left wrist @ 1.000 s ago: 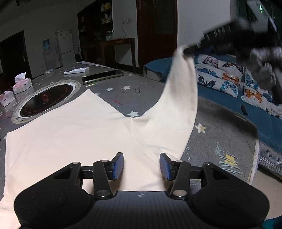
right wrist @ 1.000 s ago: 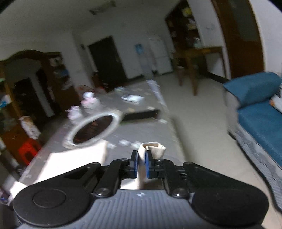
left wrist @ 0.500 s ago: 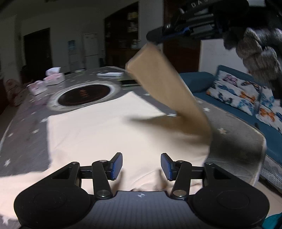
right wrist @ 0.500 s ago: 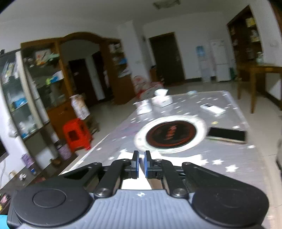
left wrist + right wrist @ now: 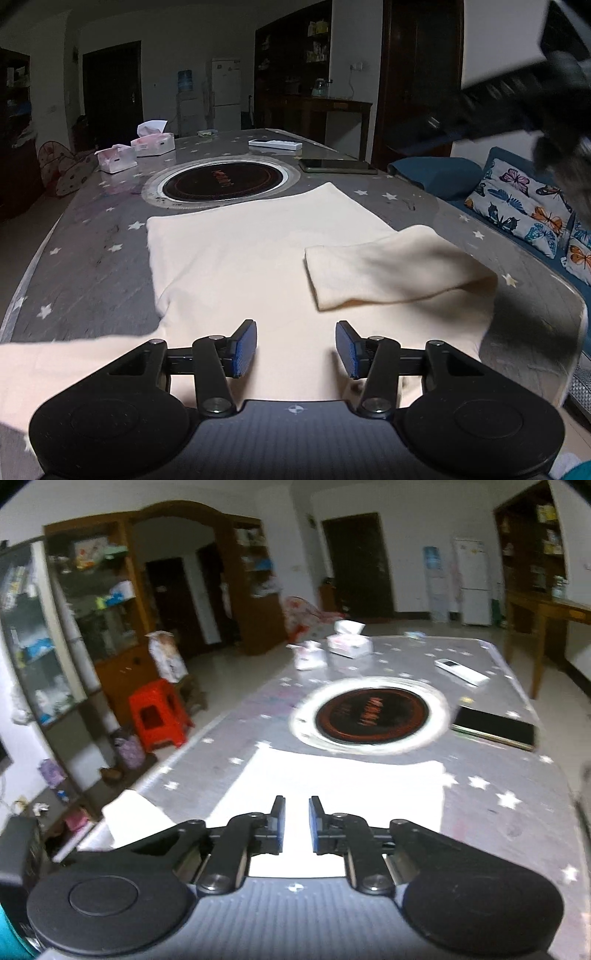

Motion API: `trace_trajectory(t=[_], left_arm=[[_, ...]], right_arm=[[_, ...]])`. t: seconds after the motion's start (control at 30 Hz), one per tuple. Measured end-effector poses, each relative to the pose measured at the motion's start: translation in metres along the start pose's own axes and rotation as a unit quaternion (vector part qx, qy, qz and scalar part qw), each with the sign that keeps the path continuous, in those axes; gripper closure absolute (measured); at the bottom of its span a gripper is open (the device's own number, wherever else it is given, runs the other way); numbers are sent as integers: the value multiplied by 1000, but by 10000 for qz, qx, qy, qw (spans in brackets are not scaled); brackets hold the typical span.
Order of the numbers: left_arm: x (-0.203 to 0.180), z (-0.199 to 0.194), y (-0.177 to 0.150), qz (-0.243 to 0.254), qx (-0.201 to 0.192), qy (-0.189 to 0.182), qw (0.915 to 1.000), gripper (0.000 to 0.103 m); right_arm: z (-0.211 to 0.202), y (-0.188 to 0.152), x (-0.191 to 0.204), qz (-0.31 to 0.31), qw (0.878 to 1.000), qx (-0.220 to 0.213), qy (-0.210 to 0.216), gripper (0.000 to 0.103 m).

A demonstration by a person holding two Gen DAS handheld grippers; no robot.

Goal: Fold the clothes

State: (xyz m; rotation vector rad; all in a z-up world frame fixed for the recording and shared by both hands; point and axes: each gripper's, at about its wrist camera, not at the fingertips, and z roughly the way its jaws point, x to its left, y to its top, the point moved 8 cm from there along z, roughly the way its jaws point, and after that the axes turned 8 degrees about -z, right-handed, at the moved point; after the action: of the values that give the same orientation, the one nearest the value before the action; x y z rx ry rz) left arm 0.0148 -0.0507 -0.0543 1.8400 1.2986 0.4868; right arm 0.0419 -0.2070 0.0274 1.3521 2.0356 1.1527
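Cream knit long-sleeved top [image 5: 258, 258] lies flat mid-frame on grey star-print table [image 5: 92, 258], looks soft & light; pinch sleeve cuff [image 5: 314, 273]; left gripper [image 5: 295, 349] & right gripper [image 5: 296, 823] jaws apart, empty.

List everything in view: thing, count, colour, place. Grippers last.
garment: 1, cream, flat on table, right sleeve folded over body
table: 1, grey with white stars
induction plate: 1, black, set in table beyond garment
tissue boxes: 2, pink-white, far left
remote: 1, white, far end
phone: 1, dark, right of plate
stool: 1, red, on floor
left gripper: open, over garment
right gripper: open, empty
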Motion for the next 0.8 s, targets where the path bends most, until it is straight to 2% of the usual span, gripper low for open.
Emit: trace_trajectory(t=[0.17, 0.23, 0.33, 0.4, 0.47, 0.5, 0.63, 0.8], left_arm=[[-13, 24, 8, 173, 102, -52, 9998, 54], [-19, 33, 9, 255, 145, -58, 9996, 54], [-26, 47, 11, 378, 211, -46, 9991, 55], [-28, 53, 9, 463, 270, -23, 9986, 78], [-31, 50, 14, 522, 206, 10, 9984, 84], [-32, 48, 18, 546, 151, 31, 9984, 91], [-37, 37, 34, 643, -68, 116, 9978, 94], [-44, 23, 54, 763, -341, 222, 9963, 94]], right_arm=[[-8, -22, -29, 16, 9992, 238, -334, 62], [-12, -33, -37, -78, 9984, 354, -437, 60], [-18, -49, -46, -248, 9969, 523, -535, 46], [-22, -59, -49, -392, 9955, 641, -570, 42], [-25, -69, -51, -526, 9939, 760, -594, 32], [-26, -74, -50, -578, 9933, 817, -579, 30], [-24, -96, -42, -788, 9904, 1029, -481, 20], [-12, -118, -26, -1122, 9855, 1185, -476, 18]])
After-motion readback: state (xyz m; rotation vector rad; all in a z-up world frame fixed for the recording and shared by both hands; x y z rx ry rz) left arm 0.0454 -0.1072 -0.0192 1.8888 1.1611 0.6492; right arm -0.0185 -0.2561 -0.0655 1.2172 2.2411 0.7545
